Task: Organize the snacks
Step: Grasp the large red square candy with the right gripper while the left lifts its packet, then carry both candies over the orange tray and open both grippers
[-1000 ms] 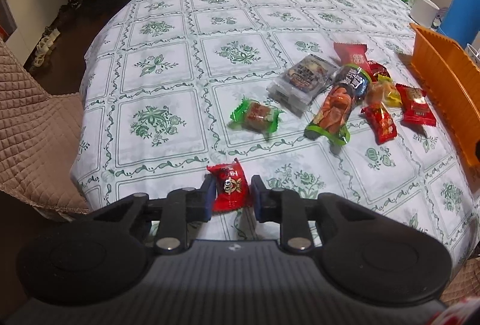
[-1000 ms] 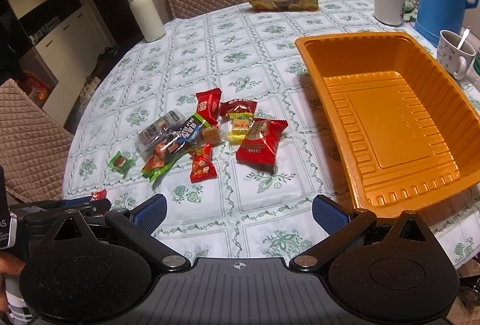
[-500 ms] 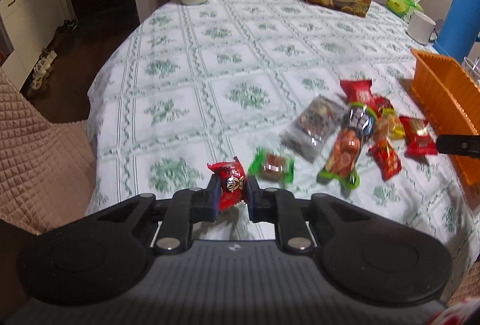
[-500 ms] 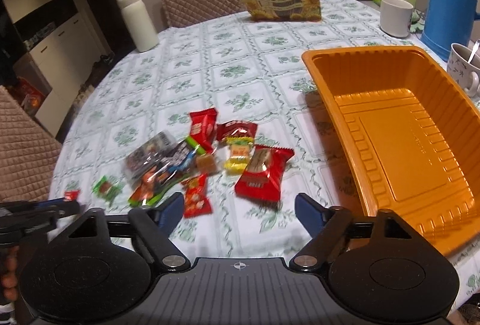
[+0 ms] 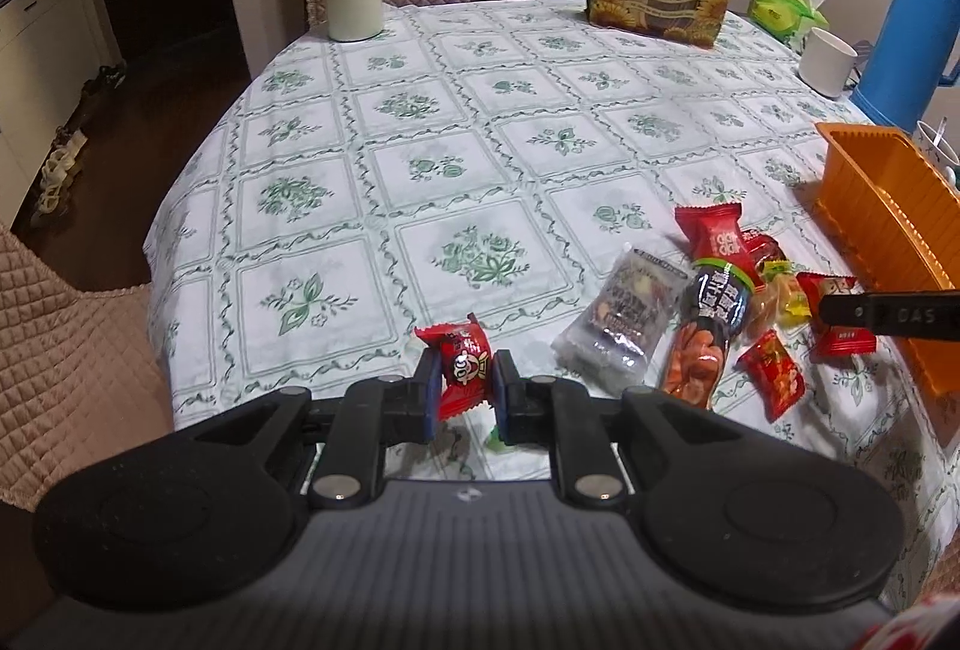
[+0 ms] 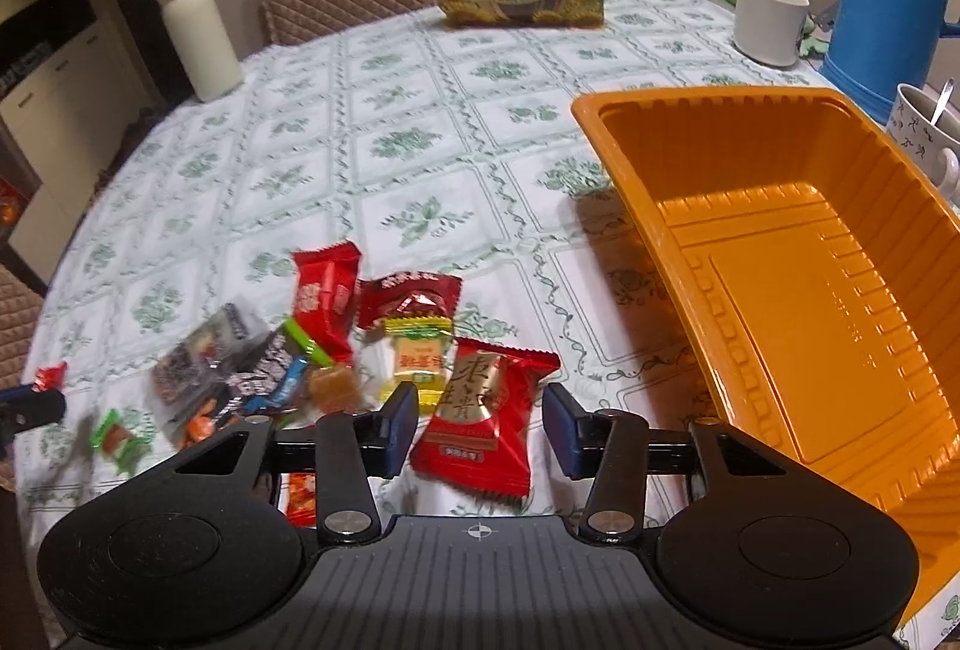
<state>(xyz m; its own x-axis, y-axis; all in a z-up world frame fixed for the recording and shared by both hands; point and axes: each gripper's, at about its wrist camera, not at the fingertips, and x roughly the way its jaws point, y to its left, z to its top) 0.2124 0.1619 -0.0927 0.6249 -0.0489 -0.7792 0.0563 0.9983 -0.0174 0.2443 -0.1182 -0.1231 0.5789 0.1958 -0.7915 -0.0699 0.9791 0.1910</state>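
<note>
Snacks are lying in a loose heap beside the empty orange bin point(image 6: 774, 290). The big red packet point(image 6: 480, 410) is sitting squarely between the right gripper's point(image 6: 480, 425) fingers, its long axis running away from them, so this hand is nearer; the jaws are closing around it, pads not yet touching. The left gripper point(image 5: 465, 389) is pinching a small red candy point(image 5: 462, 365) tight, held clear of the tablecloth point(image 5: 420, 170). A second earlier the right jaws were gaping wide, short of the packet, and the candy was still down on the cloth.

Snack pile point(image 6: 336, 350) crowds orange tray's point(image 6: 690, 98) left side.
</note>
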